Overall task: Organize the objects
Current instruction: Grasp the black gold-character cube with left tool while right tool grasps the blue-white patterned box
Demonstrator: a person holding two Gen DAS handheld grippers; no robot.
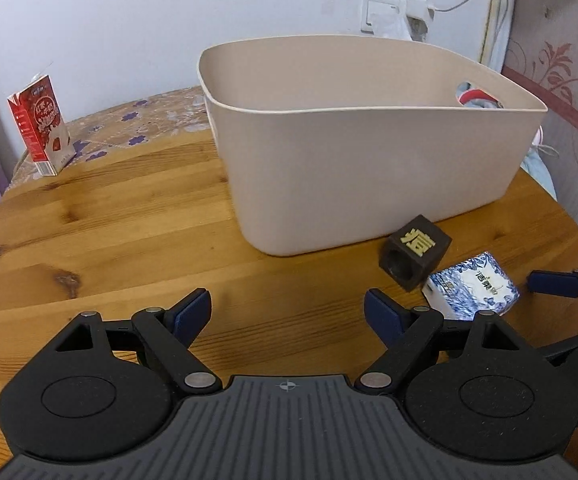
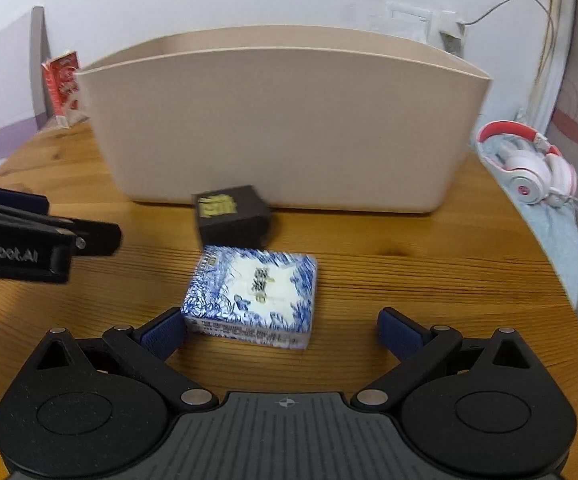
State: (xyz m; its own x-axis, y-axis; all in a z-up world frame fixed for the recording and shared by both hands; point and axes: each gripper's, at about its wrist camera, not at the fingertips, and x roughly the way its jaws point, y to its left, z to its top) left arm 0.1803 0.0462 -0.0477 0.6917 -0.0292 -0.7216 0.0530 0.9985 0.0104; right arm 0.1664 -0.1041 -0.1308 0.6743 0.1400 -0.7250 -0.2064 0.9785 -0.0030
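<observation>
A beige plastic bin (image 1: 369, 184) stands on the round wooden table (image 1: 109, 220); it also shows in the right wrist view (image 2: 281, 128). A black cube with a gold character (image 1: 415, 258) lies just in front of it (image 2: 231, 218). A blue-and-white patterned box (image 1: 473, 290) lies nearer (image 2: 253, 300). My right gripper (image 2: 283, 328) is open, low over the table, with the box between its fingers and against the left pad. My left gripper (image 1: 288, 314) is open and empty, left of the box. A red carton (image 1: 39, 124) stands at the table's far left.
White and red headphones (image 2: 529, 164) lie on a light blue cloth at the table's right edge. A floral mat (image 1: 137, 120) covers the far part of the table behind the carton. A wall with a socket and cable is close behind the bin.
</observation>
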